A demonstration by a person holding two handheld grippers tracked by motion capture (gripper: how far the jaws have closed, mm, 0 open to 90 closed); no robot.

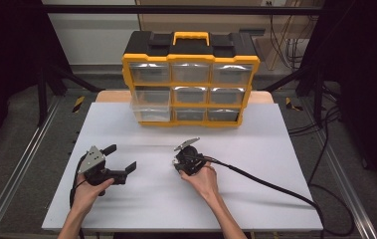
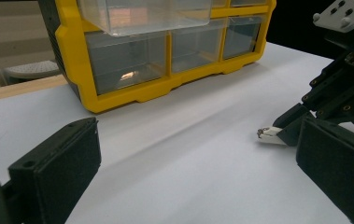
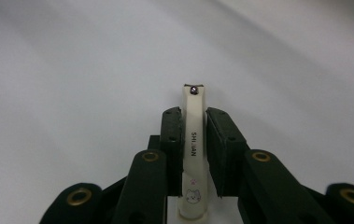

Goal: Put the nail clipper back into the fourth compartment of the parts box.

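Nail clipper [image 3: 193,149] is getting pinched by the right gripper [image 3: 194,140] (thin, probably slipping out easily); left gripper [image 1: 121,160] is sitting spread wide.

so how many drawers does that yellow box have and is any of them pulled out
9, in three rows of three on the yellow box. One is pulled out: the middle-row drawer on the left, which juts toward the table. The other eight sit flush.

Yellow-black organizer [image 1: 191,79] — cream nail clipper [image 3: 193,149], black lettering — white table [image 1: 255,199].
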